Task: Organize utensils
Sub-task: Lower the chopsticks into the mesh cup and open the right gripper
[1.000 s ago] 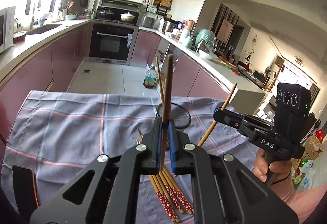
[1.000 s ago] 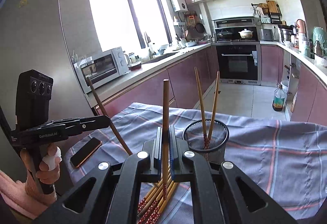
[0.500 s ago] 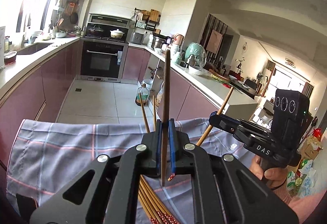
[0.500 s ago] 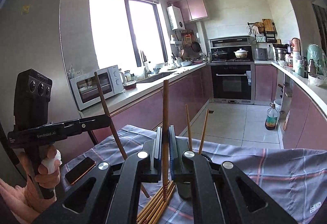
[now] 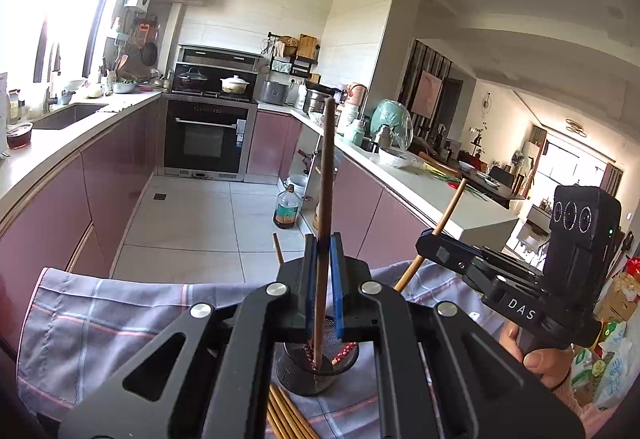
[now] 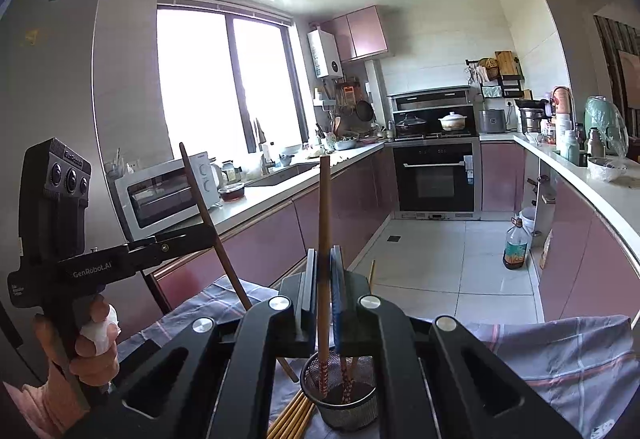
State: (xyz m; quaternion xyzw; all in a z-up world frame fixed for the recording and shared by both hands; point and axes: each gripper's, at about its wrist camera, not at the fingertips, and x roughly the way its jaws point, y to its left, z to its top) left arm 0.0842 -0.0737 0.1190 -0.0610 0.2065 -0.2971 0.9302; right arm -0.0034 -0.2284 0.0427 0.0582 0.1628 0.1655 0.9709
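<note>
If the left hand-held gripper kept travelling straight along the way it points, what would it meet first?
Probably the mesh holder just below and ahead of the left hand-held gripper; past that only cloth and floor, though depth is unclear.

A dark brown chopstick (image 5: 326,175) stands nearly upright, its lower tip inside the black mesh holder (image 5: 298,373) on the grey checked cloth (image 5: 104,315). A lighter chopstick (image 6: 324,239) likewise dips its red-patterned end into the holder. More chopsticks (image 5: 286,417) lie flat just beside it
</note>
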